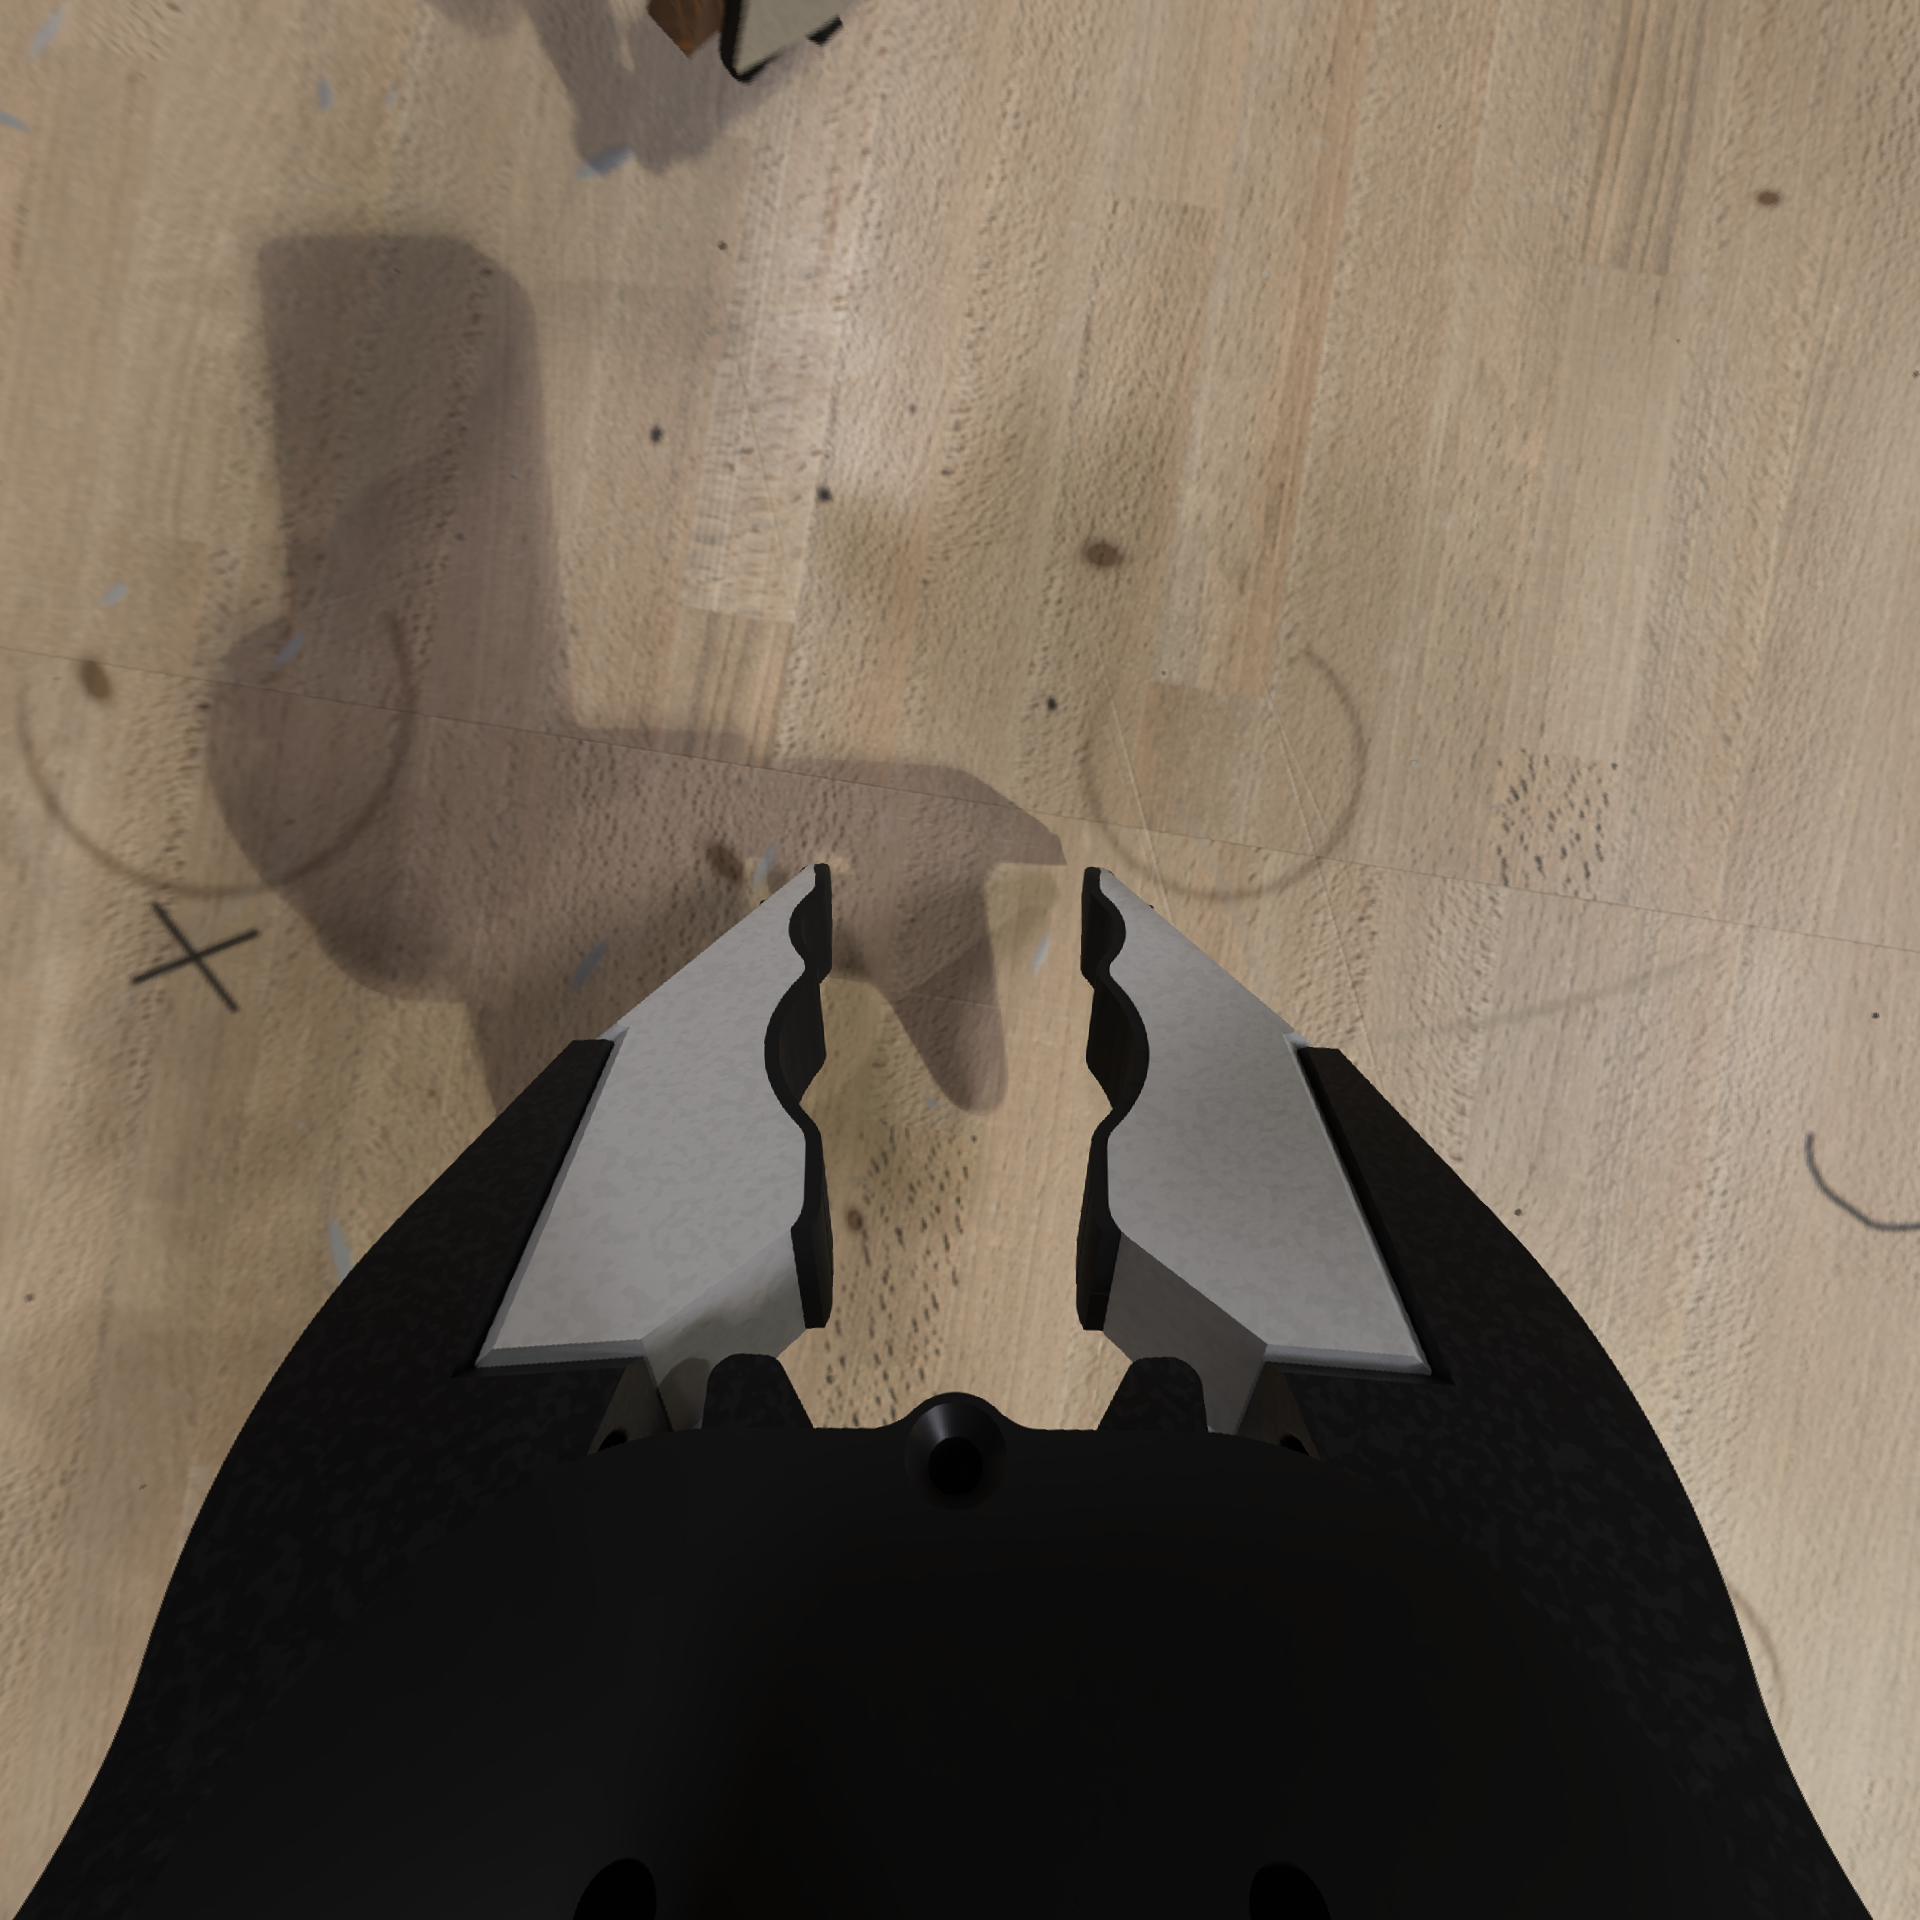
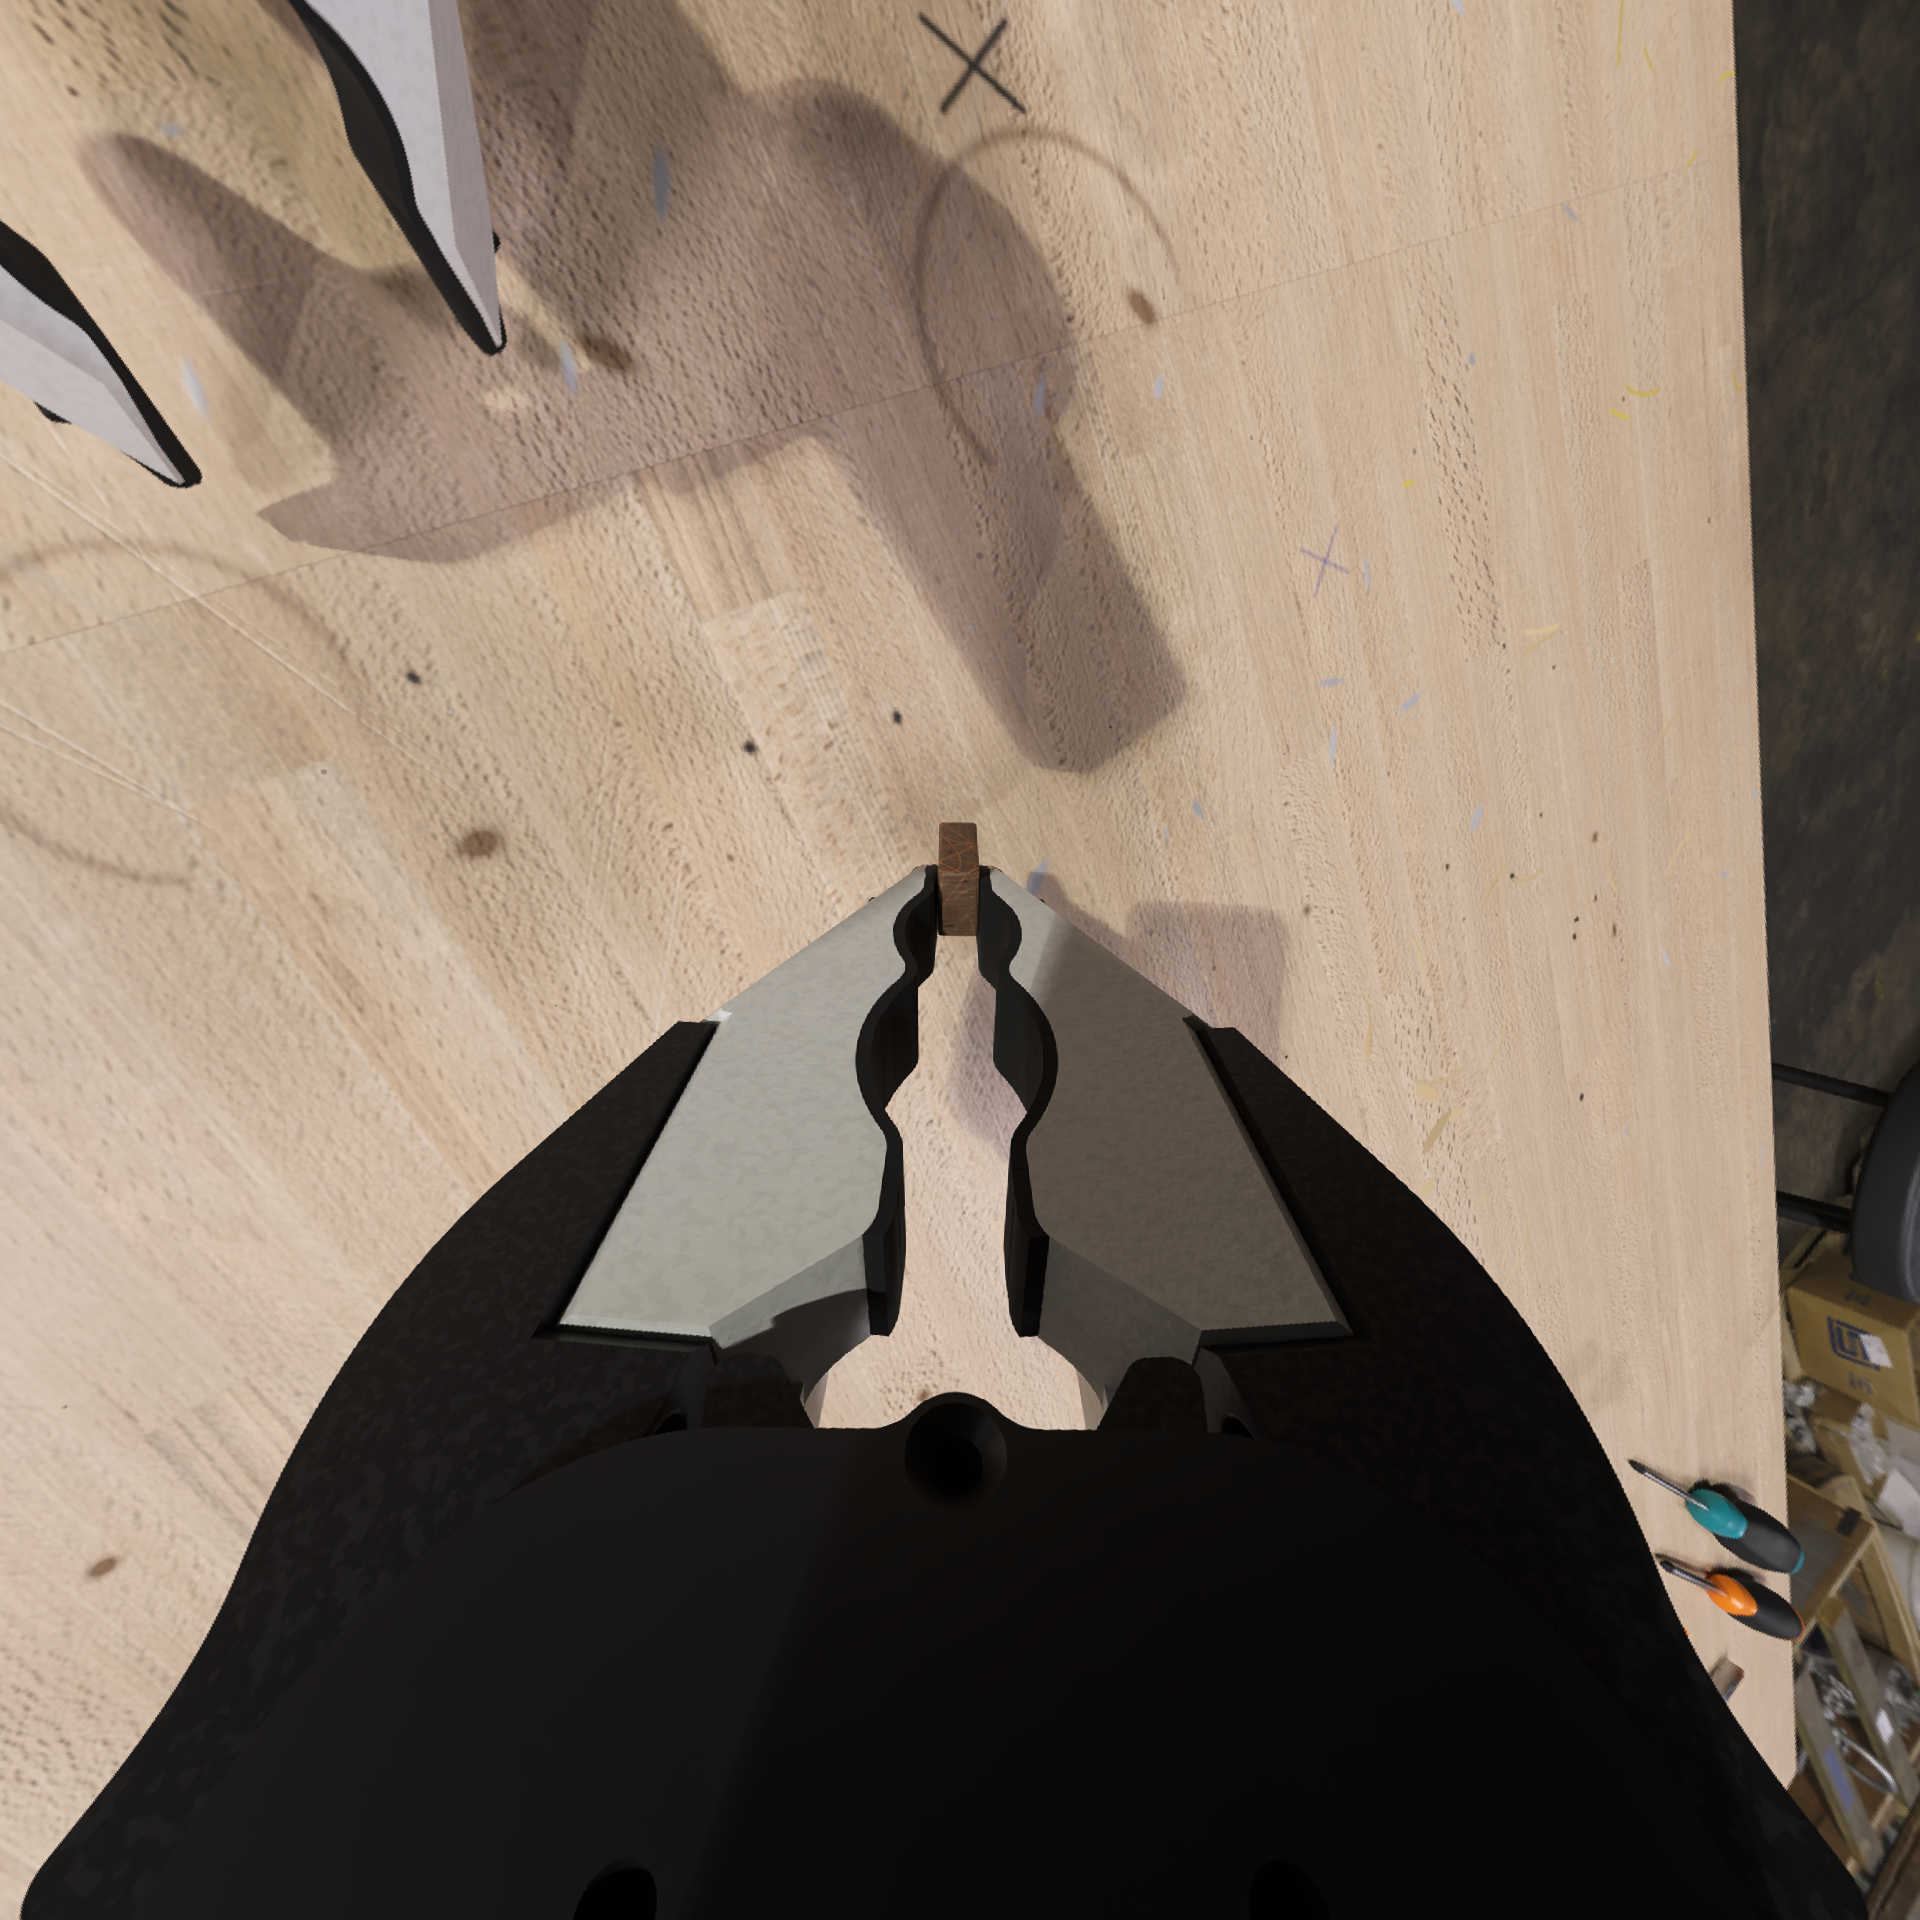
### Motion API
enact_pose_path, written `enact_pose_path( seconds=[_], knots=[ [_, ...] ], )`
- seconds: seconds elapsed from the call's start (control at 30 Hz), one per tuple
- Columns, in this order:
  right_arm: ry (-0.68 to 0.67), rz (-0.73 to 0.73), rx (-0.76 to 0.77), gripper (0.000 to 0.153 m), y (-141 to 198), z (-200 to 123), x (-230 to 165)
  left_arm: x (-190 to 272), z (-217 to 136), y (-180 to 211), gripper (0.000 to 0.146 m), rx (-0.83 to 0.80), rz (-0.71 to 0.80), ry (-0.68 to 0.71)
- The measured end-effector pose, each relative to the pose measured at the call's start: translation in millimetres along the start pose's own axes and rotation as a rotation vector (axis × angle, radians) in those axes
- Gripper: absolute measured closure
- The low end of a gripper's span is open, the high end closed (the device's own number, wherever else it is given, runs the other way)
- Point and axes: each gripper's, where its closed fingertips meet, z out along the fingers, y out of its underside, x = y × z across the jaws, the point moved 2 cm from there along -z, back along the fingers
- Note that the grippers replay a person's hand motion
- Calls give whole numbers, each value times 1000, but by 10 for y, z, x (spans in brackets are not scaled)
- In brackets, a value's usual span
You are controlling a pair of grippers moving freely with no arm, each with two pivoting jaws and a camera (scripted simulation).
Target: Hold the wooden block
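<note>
The wooden block (image 2: pixel 958 878) is small and brown. My right gripper (image 2: pixel 958 896) is shut on it at the fingertips and holds it above the light wooden table (image 2: pixel 1351 831). In the left wrist view the block (image 1: pixel 686 23) shows at the top edge, with a fingertip (image 1: pixel 781 36) of the right gripper beside it. My left gripper (image 1: pixel 956 894) is open and empty above the table (image 1: pixel 1351 416). The left gripper's fingers (image 2: pixel 442 177) show at the top left of the right wrist view.
The table's right edge (image 2: pixel 1745 727) runs down the right wrist view, with dark floor beyond. Two screwdrivers, one teal-handled (image 2: pixel 1740 1527) and one orange-handled (image 2: pixel 1745 1605), lie near that edge. Cardboard boxes (image 2: pixel 1860 1361) stand below the table. Pencil marks and rings mark the tabletop.
</note>
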Motion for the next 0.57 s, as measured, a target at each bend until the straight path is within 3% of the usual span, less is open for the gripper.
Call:
enact_pose_path(
  seconds=[0.37, 0.57],
  knots=[
    [32, -41, -11, 147, -86, 45, -32, -38, 75, -51, 97, -28, 102, 19],
    [18, -14, -20, 147, -52, 54, -42, -45, 102, -50, 101, -23, 50, 69]
  ],
)
